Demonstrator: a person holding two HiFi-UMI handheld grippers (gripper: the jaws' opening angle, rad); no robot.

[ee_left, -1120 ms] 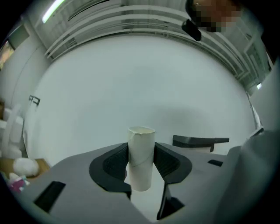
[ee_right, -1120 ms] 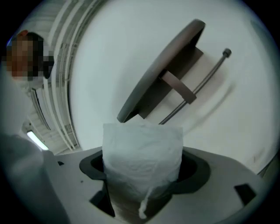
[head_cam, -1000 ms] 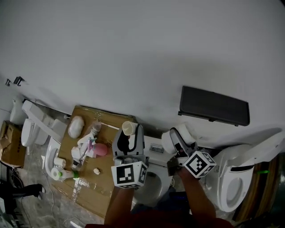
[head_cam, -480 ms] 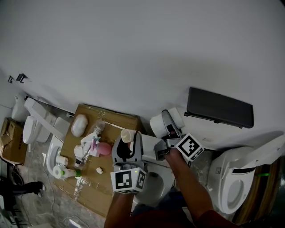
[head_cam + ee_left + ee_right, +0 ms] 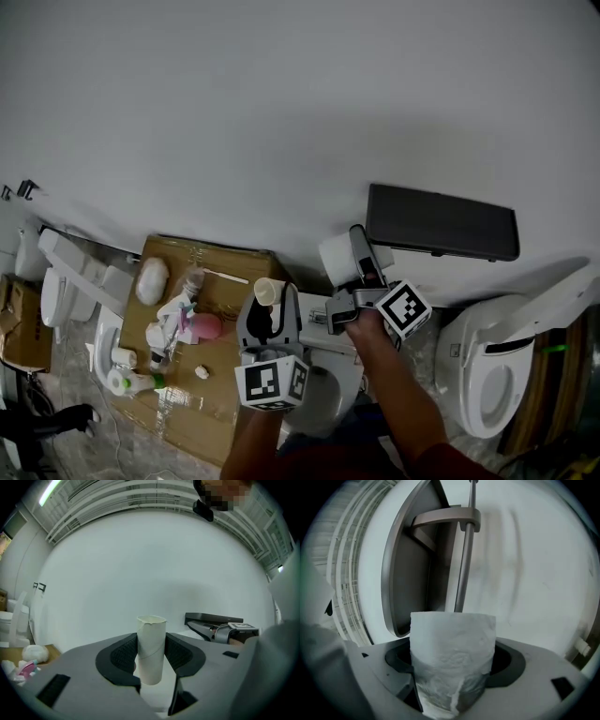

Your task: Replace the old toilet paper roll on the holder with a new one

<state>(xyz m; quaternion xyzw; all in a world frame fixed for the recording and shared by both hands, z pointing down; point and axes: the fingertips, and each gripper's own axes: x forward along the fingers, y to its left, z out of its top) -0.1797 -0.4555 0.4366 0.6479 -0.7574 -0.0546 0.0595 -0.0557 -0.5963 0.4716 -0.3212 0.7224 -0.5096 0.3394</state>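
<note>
The left gripper holds the old cardboard tube. In the left gripper view its jaws stand partly apart with both ribbed pads pressed on the tube's sides. The tube is upright and bare of paper, with its open rim at 12 o'clock above the jaws. The same view shows the right gripper at 3 o'clock of the tube.

The right gripper grips the new roll, its jaws spread wide around the roll's soft white body and closed on it. In the head view this roll sits just beside the left end of the dark holder, at 9 o'clock of it, against the white wall. In the right gripper view the holder's metal rod rises at 12 o'clock behind the roll, and its grey cover lies at 11 o'clock. Whether roll and rod touch cannot be told.

At 9 o'clock of the left gripper a cardboard sheet carries small clutter. A white toilet stands at 4 o'clock of the right gripper.
</note>
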